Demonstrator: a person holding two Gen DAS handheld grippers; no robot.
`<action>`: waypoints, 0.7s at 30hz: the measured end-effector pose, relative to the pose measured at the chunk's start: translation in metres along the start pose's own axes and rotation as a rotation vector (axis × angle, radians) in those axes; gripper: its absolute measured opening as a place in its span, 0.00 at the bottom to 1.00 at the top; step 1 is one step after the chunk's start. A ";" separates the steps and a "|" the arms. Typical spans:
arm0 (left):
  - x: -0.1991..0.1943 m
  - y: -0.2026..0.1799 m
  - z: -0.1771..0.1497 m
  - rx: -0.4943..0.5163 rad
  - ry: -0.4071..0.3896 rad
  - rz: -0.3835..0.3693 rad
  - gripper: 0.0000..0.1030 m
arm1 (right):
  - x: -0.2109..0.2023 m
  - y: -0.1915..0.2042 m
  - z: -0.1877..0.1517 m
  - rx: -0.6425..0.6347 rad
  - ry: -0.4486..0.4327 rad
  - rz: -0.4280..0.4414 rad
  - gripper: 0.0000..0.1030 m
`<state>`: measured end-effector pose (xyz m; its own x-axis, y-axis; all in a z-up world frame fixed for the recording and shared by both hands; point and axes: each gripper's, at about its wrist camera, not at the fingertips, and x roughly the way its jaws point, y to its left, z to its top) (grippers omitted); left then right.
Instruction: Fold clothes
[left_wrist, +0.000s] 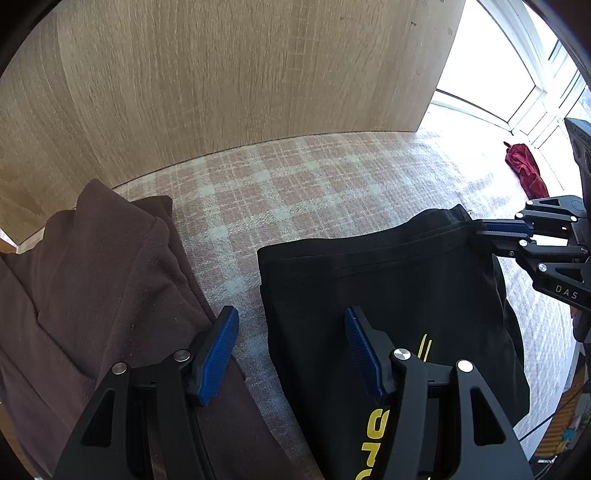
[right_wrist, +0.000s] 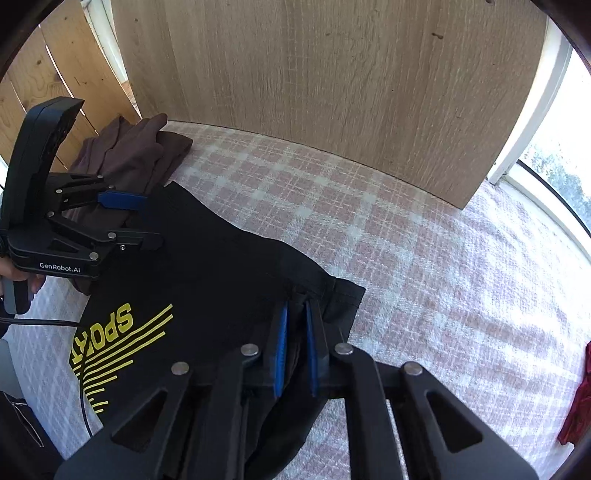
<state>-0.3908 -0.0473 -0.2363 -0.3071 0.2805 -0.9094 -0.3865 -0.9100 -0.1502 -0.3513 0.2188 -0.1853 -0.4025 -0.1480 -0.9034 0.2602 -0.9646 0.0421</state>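
A black garment (left_wrist: 388, 295) with yellow lettering lies folded on the plaid bed cover (left_wrist: 295, 177). It also shows in the right wrist view (right_wrist: 221, 280). My left gripper (left_wrist: 291, 332) is open and hovers over the garment's left edge; it shows from the side in the right wrist view (right_wrist: 144, 221). My right gripper (right_wrist: 295, 325) is shut on the garment's right corner at the hem; it shows in the left wrist view (left_wrist: 480, 230), pinching the edge.
A brown garment (left_wrist: 92, 277) lies at the left, also in the right wrist view (right_wrist: 129, 155). A red cloth (left_wrist: 524, 170) lies at the far right, near the window. A wooden board (left_wrist: 221, 74) stands behind the bed.
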 end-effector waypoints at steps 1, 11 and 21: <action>0.000 0.000 0.000 0.001 0.000 0.001 0.56 | -0.003 0.001 0.000 -0.005 -0.003 -0.008 0.08; -0.023 0.003 0.004 -0.012 -0.053 0.011 0.56 | -0.013 -0.002 0.014 -0.024 -0.034 -0.104 0.08; -0.043 -0.027 -0.027 0.068 -0.074 -0.122 0.56 | -0.058 -0.007 -0.020 0.128 -0.135 -0.047 0.26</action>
<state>-0.3435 -0.0430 -0.2040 -0.3167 0.4118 -0.8545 -0.4819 -0.8457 -0.2290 -0.3122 0.2385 -0.1418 -0.5281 -0.1218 -0.8404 0.1279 -0.9898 0.0631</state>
